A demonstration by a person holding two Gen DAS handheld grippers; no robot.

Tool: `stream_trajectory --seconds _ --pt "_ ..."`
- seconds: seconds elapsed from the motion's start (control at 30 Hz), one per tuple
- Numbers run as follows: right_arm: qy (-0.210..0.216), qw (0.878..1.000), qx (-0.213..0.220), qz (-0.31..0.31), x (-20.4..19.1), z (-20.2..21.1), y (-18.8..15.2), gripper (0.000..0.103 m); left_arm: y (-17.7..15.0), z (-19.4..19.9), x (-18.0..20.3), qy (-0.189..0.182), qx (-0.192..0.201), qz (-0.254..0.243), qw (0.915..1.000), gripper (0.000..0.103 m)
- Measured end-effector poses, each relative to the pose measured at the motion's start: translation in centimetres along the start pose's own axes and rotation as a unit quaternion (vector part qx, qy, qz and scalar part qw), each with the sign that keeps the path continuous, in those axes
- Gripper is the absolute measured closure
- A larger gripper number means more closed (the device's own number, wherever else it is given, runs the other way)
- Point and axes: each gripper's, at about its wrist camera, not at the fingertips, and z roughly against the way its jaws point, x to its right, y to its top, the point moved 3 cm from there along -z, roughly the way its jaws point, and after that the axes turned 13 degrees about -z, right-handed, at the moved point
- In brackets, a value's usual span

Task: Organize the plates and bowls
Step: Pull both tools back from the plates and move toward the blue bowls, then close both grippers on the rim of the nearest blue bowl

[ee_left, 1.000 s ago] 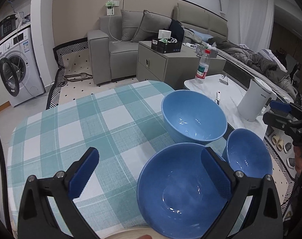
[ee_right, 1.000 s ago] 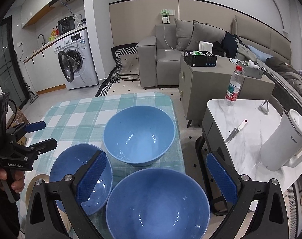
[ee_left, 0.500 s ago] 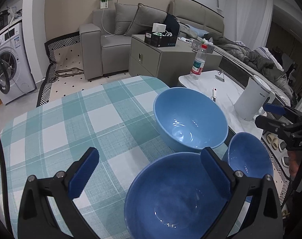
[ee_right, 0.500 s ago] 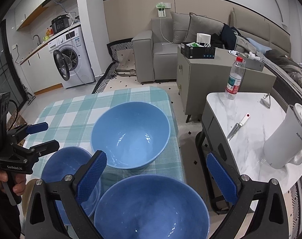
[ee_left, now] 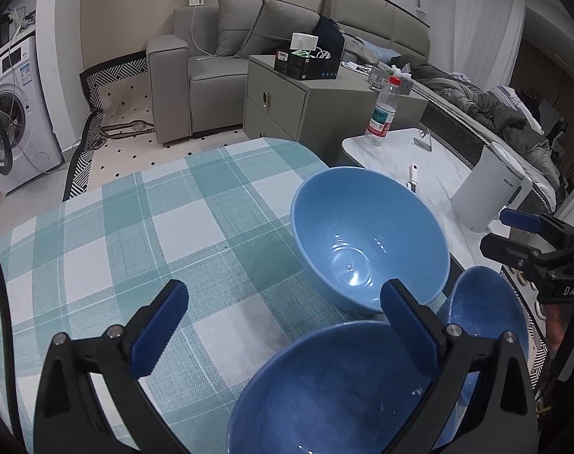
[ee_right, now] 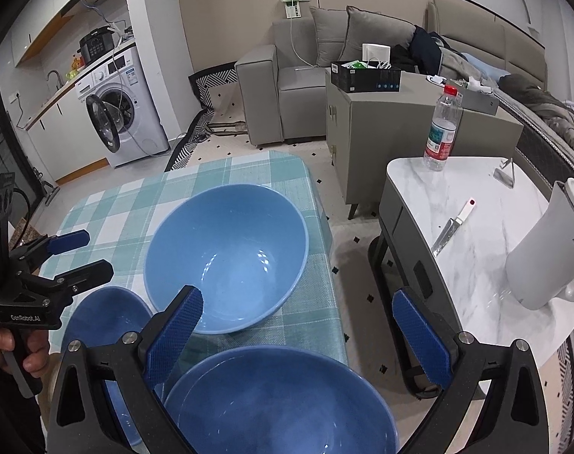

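Three blue bowls, two tables, two claws.

You have three blue bowls on the checked table (ee_right: 226, 174): one far bowl (ee_right: 226, 253), one near bowl (ee_right: 279, 401) and one side bowl (ee_right: 109, 317). You hold two claws, a left claw (ee_left: 283, 329) and a right claw (ee_right: 298, 329). On the white table (ee_right: 476, 227) beside it you can count one water bottle (ee_right: 442, 128), one knife (ee_right: 453, 227) and one white kettle (ee_right: 544, 253). One washing machine (ee_right: 124, 106) stands far back.

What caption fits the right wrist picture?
Open right gripper hovers over three blue bowls on a checked tablecloth, the left gripper open alongside.
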Motion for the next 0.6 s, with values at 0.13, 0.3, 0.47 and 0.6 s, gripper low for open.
stream_trajectory --seconds 0.13,0.3,0.47,0.6 --pt "0.000 1.000 -0.007 0.000 0.1 -0.8 -0.1 0.001 0.0 -0.9 -0.1 -0.005 -0.008 0.007 0.9999 0.001" --pt "0.001 1.000 -0.022 -0.001 0.1 -2.1 -0.2 0.001 0.2 -1.7 -0.2 -0.002 -0.018 0.008 0.9998 0.001" --pt "0.011 0.999 -0.035 -0.013 0.2 -3.2 -0.1 0.001 0.2 -2.7 -0.1 -0.006 -0.028 0.008 0.9996 0.002" --pt "0.013 0.999 -0.040 -0.018 0.4 -3.9 0.0 0.001 0.3 -3.4 -0.1 -0.010 -0.035 0.010 0.9993 0.003"
